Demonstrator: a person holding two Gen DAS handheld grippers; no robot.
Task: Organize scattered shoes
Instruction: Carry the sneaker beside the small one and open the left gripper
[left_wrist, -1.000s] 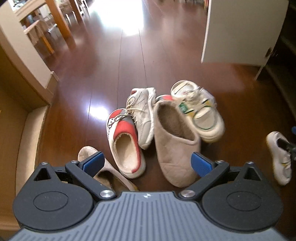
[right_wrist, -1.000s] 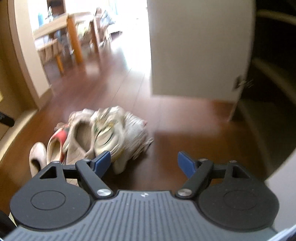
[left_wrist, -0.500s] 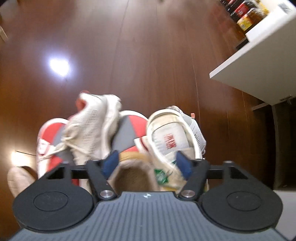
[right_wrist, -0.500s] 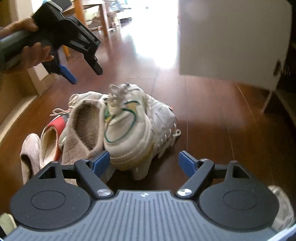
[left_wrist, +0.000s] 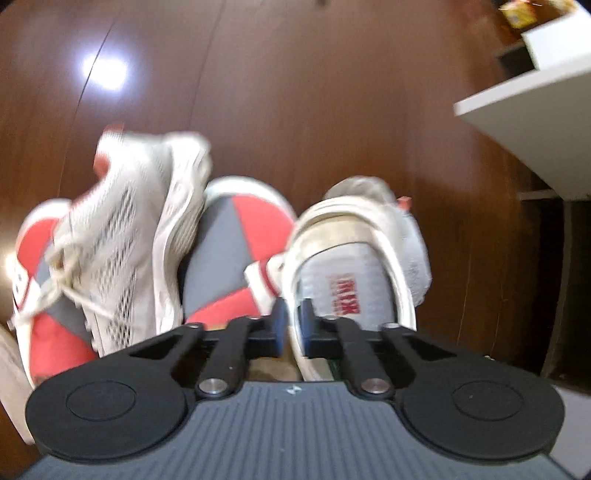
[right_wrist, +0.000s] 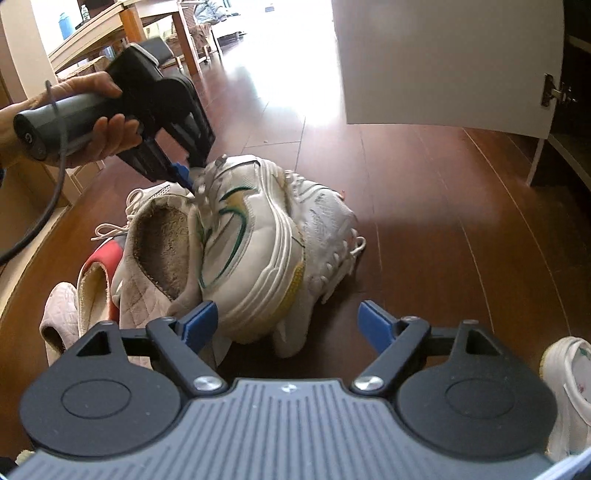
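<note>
Shoes lie heaped on the wooden floor (right_wrist: 424, 206), and the left tongs (left_wrist: 290, 321) have pinched shut on the collar rim of the white sneaker with green trim (right_wrist: 251, 251) atop the pile. Lifting straight up, slowly, should free it without dragging the quilted beige slipper (right_wrist: 159, 258) or the mesh trainer (right_wrist: 325, 229) beside it. The right tongs (right_wrist: 286, 321) hang low over the heap, jaws opening, nothing between them. A cabinet with an open white door (right_wrist: 443, 62) stands beyond; its contents are too dark to tell.

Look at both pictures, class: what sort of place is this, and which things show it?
Probably a home's entrance area beside a dining room: a heap of worn shoes and slippers on a dark polished wooden floor, a white cupboard door, and a wooden dining table behind.
</note>
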